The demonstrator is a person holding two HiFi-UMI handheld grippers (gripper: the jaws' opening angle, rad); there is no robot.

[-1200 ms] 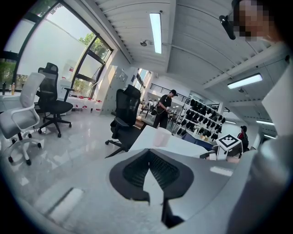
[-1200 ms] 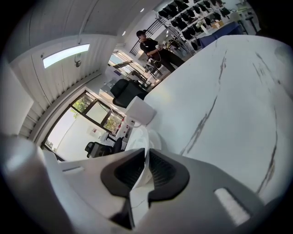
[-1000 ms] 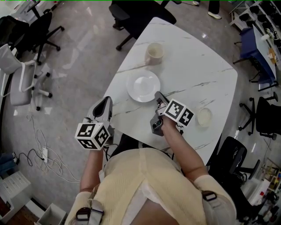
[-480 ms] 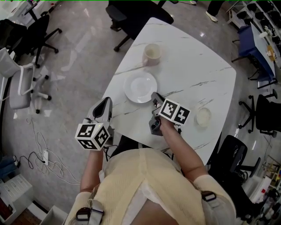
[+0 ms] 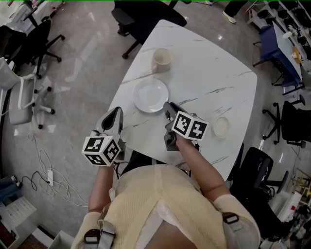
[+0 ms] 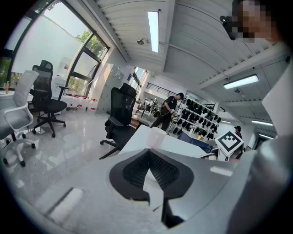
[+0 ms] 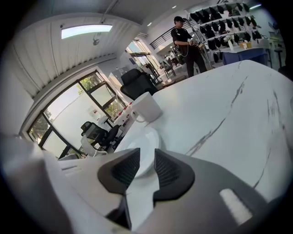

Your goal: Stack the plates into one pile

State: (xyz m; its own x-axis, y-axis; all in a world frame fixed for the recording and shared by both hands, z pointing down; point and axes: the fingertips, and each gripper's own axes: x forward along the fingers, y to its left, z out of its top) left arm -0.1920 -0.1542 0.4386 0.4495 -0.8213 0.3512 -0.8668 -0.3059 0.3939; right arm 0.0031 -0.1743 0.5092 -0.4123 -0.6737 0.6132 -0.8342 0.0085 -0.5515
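Observation:
A white plate [image 5: 151, 95] lies on the white marble table [image 5: 209, 82], with a pale mug [image 5: 161, 59] beyond it and a small pale dish [image 5: 221, 127] at the right. My right gripper [image 5: 168, 111] sits at the plate's near right rim. Its jaws are opening, and in the right gripper view the plate [image 7: 145, 148] shows just past the gap with nothing pressed between the pads [image 7: 167, 168]. The mug [image 7: 145, 108] stands behind. My left gripper [image 5: 115, 116] hovers off the table's left edge, shut and empty [image 6: 147, 154].
Black office chairs [image 5: 146, 14] stand at the table's far side and another [image 5: 257, 170] at the near right. White chairs [image 5: 22, 92] and cables [image 5: 43, 170] are on the floor to the left. A person [image 7: 185, 39] stands far off by shelves.
My right gripper has rolled about its own axis beside the plate's rim, its marker cube turning. The left gripper has kept still.

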